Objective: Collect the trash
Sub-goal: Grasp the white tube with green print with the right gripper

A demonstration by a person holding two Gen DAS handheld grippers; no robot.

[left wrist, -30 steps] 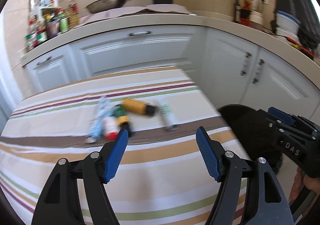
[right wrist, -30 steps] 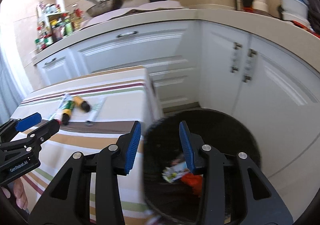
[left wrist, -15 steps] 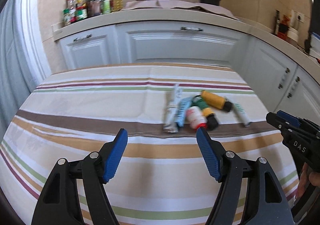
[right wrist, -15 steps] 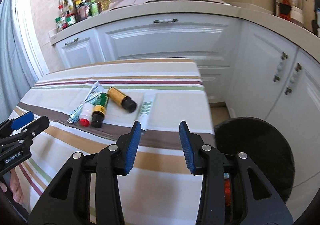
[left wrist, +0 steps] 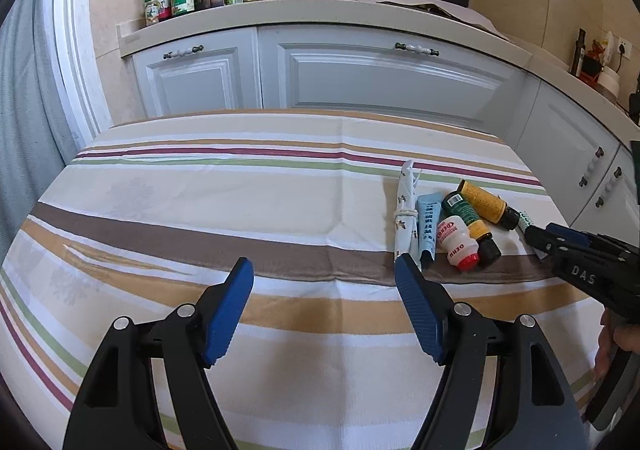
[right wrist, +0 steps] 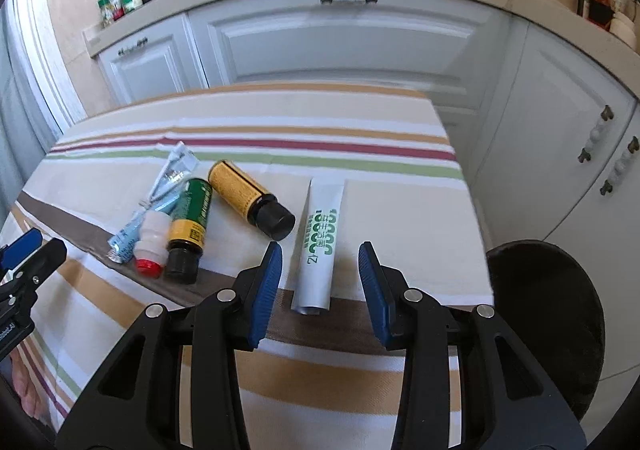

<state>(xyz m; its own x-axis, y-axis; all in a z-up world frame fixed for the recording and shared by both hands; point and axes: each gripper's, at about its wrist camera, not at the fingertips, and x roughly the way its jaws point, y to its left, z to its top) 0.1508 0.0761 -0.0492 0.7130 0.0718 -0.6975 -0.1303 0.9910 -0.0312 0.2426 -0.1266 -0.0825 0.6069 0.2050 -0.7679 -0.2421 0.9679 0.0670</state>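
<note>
White tube [right wrist: 320, 246] lengthwise between wide-open, empty right gripper [right wrist: 320, 282] pads, crimped end away; left gripper [left wrist: 324, 304] likewise.

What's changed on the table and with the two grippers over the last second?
The right gripper swung from over the black bin to the table, lining up on the white tube. The left gripper panned left. Both jaws stayed open and empty; the bottles and wrappers lie unmoved.

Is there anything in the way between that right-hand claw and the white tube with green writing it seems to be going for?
Nothing visible. The right gripper is open, and the white tube lies straight ahead between its fingers. The yellow bottle lies apart, to the tube's left.
</note>
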